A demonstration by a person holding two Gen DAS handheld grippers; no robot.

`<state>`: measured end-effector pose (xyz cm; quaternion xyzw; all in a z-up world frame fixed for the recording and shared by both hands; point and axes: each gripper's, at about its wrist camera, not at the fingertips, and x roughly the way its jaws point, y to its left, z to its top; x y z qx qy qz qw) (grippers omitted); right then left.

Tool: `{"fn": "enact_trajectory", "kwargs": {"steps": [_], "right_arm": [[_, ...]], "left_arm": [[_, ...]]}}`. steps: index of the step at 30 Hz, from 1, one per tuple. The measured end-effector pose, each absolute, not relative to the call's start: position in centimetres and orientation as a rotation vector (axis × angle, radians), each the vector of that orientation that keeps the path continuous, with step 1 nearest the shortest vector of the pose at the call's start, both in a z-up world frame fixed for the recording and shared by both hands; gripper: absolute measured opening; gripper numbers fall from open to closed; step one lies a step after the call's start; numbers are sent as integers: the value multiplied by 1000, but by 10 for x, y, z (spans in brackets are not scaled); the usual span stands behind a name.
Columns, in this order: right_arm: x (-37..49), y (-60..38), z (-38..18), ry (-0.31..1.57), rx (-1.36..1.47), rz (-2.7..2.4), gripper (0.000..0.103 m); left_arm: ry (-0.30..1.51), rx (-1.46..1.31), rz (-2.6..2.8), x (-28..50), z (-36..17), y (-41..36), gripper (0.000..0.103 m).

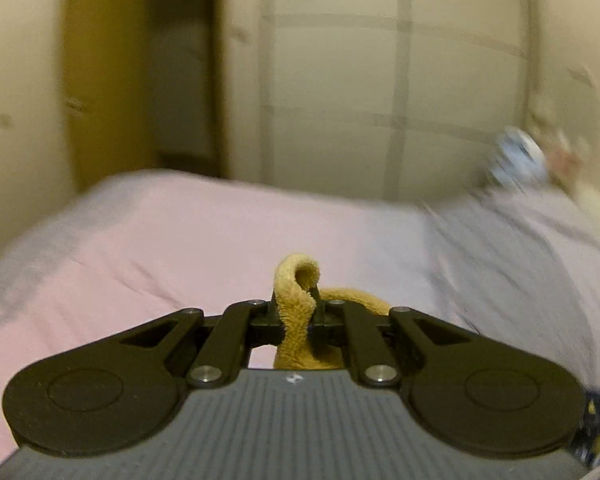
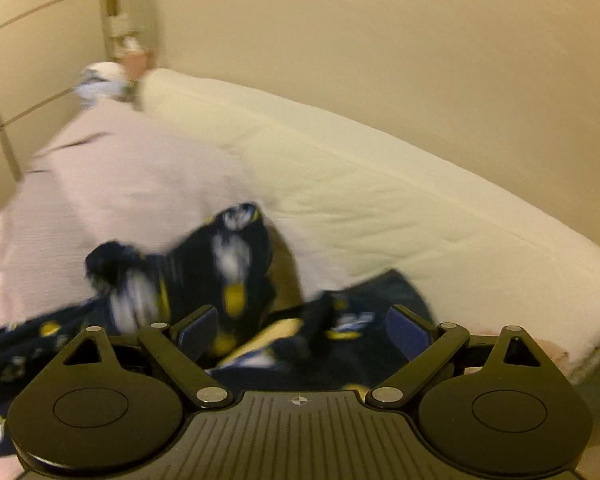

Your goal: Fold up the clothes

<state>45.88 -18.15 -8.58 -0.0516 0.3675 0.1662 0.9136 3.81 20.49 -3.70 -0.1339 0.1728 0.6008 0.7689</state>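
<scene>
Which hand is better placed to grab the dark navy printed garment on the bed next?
Probably the right: the right gripper is open just above the dark navy printed garment. The left gripper is shut on a tan fuzzy cloth.

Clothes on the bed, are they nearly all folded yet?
Not nearly. Nothing folded shows in either view. In hand: the left gripper is shut on a tan fuzzy cloth, lifted over the pink sheet. Left to do: the navy patterned garment lies crumpled in front of the right gripper, whose jaws stand open and empty.
</scene>
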Motion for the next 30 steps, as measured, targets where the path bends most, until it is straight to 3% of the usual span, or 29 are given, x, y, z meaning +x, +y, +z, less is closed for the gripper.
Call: {"fn": "enact_trajectory", "kwargs": {"steps": [7, 10, 19, 26, 30], "right_arm": [[358, -126, -69, 782, -104, 640, 94], [308, -99, -76, 833, -120, 761, 94], [159, -30, -92, 907, -227, 937, 94], [65, -13, -101, 886, -307, 924, 94], [44, -12, -99, 879, -342, 954, 82]], "left_arm": [[224, -164, 1722, -149, 36, 183, 8], [314, -295, 1736, -219, 38, 200, 12], [674, -578, 1532, -341, -67, 195, 15], [831, -706, 1324, -363, -126, 180, 17], [866, -767, 1226, -356, -140, 182, 27]]}}
